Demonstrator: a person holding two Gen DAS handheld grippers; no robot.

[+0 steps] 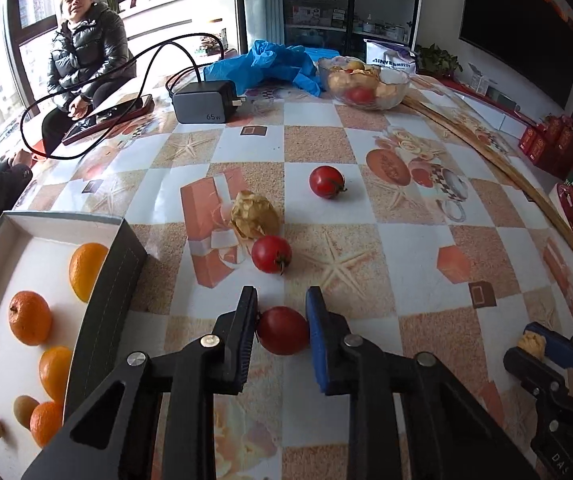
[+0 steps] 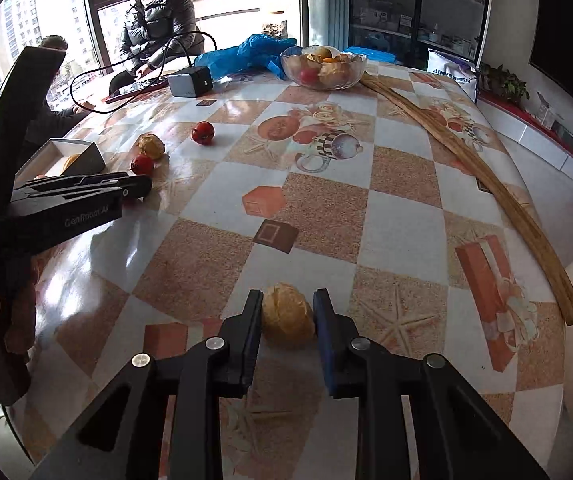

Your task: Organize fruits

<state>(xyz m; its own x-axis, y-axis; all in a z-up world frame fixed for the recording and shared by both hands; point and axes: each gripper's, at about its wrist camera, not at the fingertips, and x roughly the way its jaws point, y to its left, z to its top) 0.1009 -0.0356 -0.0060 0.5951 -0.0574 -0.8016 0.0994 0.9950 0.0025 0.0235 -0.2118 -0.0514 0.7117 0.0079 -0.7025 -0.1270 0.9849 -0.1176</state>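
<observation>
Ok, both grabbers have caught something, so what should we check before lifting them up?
1. Left hand-held gripper shut on the red tomato: ok.
2. Right hand-held gripper shut on the papery yellow fruit: ok.
3. Papery fruit not crushed by the pads: cannot tell.
4. Free space in the white box beside the oranges: ok.
5. Loose tomato just ahead stays clear of the left fingers: ok.

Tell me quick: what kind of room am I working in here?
Most likely a home dining or living room: a table with a printed tablecloth, a glass fruit bowl, a glass-door cabinet, and apartment windows.
</observation>
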